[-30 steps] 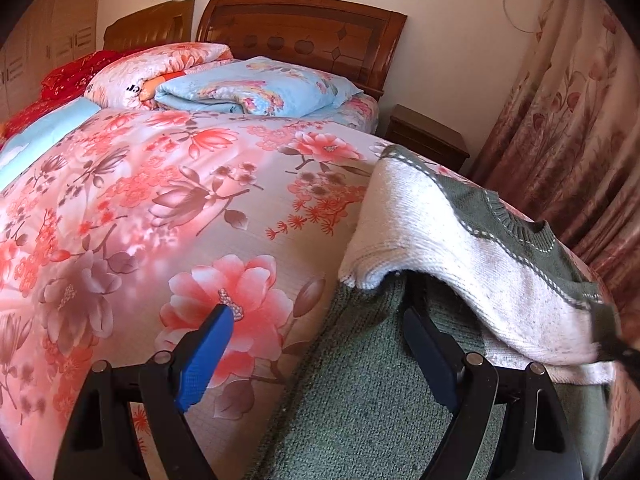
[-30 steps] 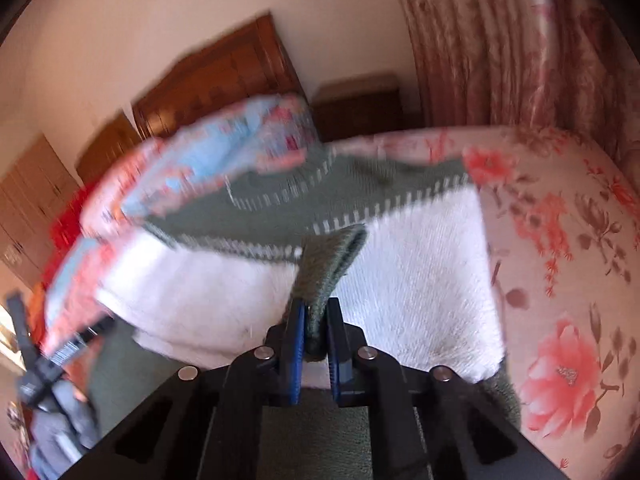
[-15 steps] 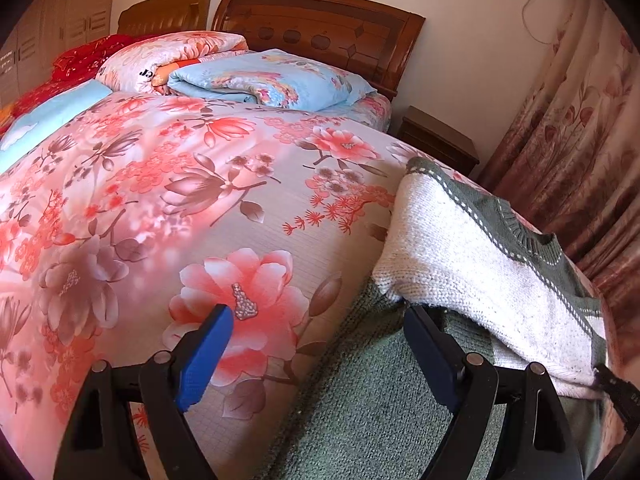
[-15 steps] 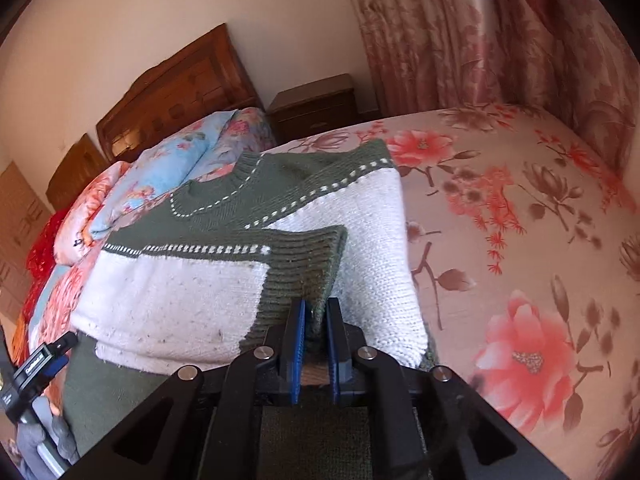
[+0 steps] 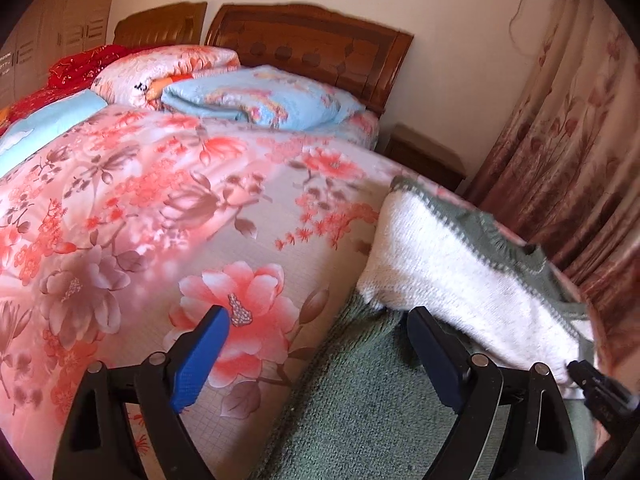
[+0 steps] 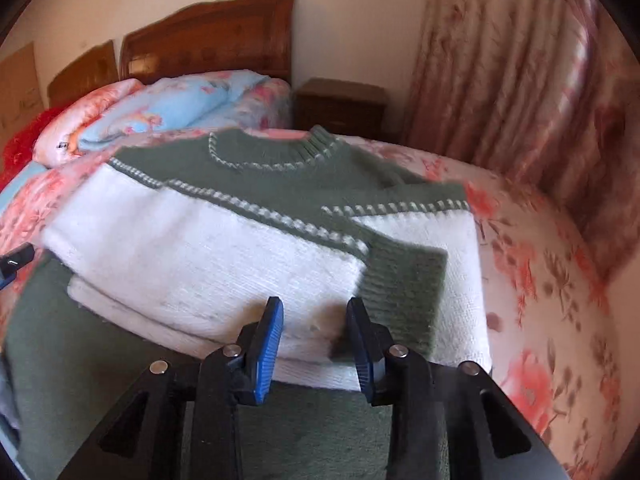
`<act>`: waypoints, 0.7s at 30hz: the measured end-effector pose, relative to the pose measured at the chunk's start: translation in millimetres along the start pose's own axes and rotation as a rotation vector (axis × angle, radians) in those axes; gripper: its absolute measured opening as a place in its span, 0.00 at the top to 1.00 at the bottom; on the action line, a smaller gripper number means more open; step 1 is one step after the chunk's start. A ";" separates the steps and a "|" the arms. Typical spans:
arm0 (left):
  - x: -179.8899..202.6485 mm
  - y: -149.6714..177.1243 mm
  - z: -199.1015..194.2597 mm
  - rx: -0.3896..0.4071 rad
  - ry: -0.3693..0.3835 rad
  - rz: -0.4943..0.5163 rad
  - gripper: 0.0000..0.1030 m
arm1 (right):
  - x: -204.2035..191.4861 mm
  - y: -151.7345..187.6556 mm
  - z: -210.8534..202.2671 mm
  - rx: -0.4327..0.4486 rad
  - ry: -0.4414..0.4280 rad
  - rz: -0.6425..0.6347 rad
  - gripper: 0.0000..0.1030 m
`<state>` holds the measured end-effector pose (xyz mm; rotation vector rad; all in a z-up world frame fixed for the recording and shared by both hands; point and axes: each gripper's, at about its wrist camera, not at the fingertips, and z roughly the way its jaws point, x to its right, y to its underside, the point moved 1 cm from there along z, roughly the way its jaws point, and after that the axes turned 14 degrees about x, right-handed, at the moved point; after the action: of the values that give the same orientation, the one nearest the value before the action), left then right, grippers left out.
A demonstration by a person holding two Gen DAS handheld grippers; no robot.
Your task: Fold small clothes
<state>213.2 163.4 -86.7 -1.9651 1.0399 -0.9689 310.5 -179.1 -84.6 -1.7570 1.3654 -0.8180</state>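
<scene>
A small green and white knitted sweater [image 6: 224, 248] lies on the floral bedspread [image 6: 552, 320], its sleeves folded across the white chest. The green ribbed cuff [image 6: 404, 284] of the top sleeve rests flat on it. My right gripper [image 6: 314, 316] hovers just in front of that cuff, its jaws opening, with nothing pressed between the blue pads. In the left wrist view the sweater [image 5: 452, 264] sits at the right, its green lower part under my left gripper [image 5: 318, 330], which stands wide open and empty.
Folded blue and pink quilts [image 5: 256, 96] lie against the wooden headboard [image 5: 320, 44]. A dark nightstand [image 6: 340, 104] stands beside the bed, and floral curtains [image 6: 512, 80] hang along the right. The bedspread stretches bare to the left of the sweater [image 5: 140, 216].
The right gripper has let go of the green cuff, which now lies flat on the sweater, and its jaws have parted. The left gripper has stayed open, barely moving.
</scene>
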 end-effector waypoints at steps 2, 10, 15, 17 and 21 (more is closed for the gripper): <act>-2.8 -3.6 -14.3 0.076 0.017 -0.022 0.00 | 9.9 4.2 -2.0 0.019 -0.018 0.020 0.67; 49.4 -40.1 0.6 0.029 0.312 -0.036 0.00 | 8.2 5.7 0.5 0.017 0.003 0.019 0.65; 95.2 -42.5 76.3 -0.173 0.385 -0.051 0.00 | 15.6 2.7 -1.2 0.021 -0.027 0.058 0.65; 90.3 -31.6 110.7 -0.259 0.320 -0.095 0.00 | 16.1 2.4 -1.5 0.022 -0.030 0.064 0.65; 94.4 -34.1 108.7 -0.235 0.317 -0.075 0.00 | 16.9 2.1 0.0 0.022 -0.039 0.073 0.65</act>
<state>354.9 120.9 -82.9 -2.0949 1.3127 -1.2804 313.2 -195.9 -85.8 -1.6874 1.3816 -0.7531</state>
